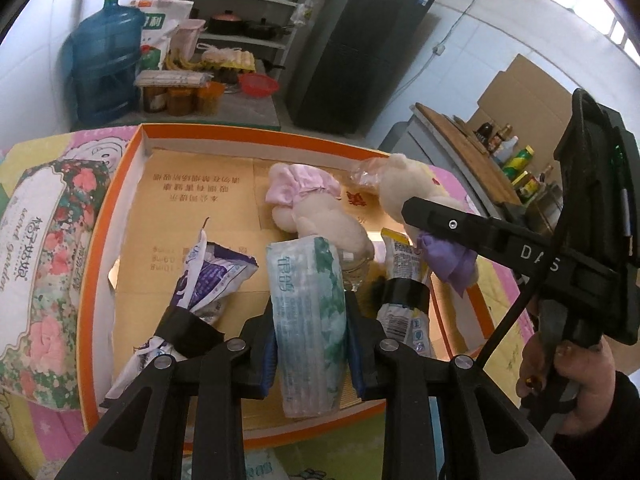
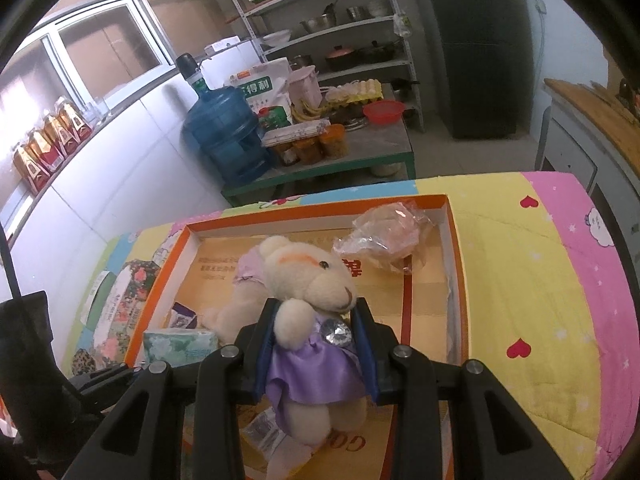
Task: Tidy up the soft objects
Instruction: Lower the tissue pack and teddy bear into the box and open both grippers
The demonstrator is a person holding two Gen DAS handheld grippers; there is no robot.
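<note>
Your left gripper [image 1: 310, 320] has its blue pads pressed on either side of a soft pale-green and white tissue packet [image 1: 306, 312], which stands up between the fingers at the lower middle of the left wrist view, over the near part of the shallow orange-rimmed cardboard box [image 1: 100, 216]. The jaws are only partly closed, stopped by the packet's width.

Your right gripper [image 2: 316, 344] is clamped on a cream plush bear in a shiny purple dress [image 2: 312, 312]; the pads squeeze its body at the dress, its head sticks out above the fingertips and its legs hang below, in the lower middle of the right wrist view. In the left wrist view that same gripper comes in from the right edge, your hand [image 1: 560, 376] around its handle at the lower right.

Inside the box, a second cream plush toy in a pink frilled dress [image 1: 304, 196] lies near the centre, and a crumpled clear plastic bag [image 2: 384, 236] sits in the far right corner. A floral-printed tissue pack [image 1: 44, 264] lies outside the box on the left of the left wrist view, on the cartoon-patterned yellow and pink cloth [image 2: 540, 280] that covers the table.
</note>
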